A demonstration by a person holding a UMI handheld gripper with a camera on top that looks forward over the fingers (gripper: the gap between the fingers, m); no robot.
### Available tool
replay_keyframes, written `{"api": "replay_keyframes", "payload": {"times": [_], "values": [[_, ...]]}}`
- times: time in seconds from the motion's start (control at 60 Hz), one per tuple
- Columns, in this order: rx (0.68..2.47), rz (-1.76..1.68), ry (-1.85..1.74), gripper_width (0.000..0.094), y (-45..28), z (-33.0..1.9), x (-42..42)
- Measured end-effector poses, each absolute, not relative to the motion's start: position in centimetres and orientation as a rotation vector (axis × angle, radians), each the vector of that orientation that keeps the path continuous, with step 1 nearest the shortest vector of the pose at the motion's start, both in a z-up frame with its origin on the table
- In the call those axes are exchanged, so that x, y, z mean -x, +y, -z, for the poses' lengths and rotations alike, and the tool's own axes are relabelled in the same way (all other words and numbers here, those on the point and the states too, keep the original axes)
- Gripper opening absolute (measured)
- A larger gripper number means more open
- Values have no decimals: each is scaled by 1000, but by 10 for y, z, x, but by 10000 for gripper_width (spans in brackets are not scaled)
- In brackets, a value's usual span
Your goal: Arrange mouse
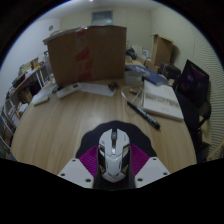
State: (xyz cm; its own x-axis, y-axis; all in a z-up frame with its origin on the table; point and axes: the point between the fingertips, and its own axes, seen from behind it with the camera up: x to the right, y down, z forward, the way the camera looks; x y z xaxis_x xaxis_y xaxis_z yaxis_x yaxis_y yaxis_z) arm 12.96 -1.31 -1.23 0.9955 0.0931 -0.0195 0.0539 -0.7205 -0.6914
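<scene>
A white and grey mouse with dark trim lies lengthwise between my fingers, its nose pointing away from me. My gripper is shut on the mouse: the magenta pads press against its left and right sides. A dark mat shows under and around the mouse on the wooden table. I cannot tell whether the mouse rests on the mat or is held just above it.
A large cardboard box stands at the back of the table. A white keyboard or papers and a dark pen-like stick lie beyond to the right. A black chair is at the right; clutter sits at the left.
</scene>
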Motion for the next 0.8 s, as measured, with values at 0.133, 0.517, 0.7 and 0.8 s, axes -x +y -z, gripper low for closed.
{"api": "replay_keyframes", "payload": {"times": [0.133, 0.517, 0.7, 0.8], "values": [[2354, -104, -51, 432, -17, 21, -130], [2422, 21, 50, 839, -53, -25, -114], [2391, 31, 88, 838, -107, -83, -69], [2388, -3, 107, 848, -137, -104, -40]]}}
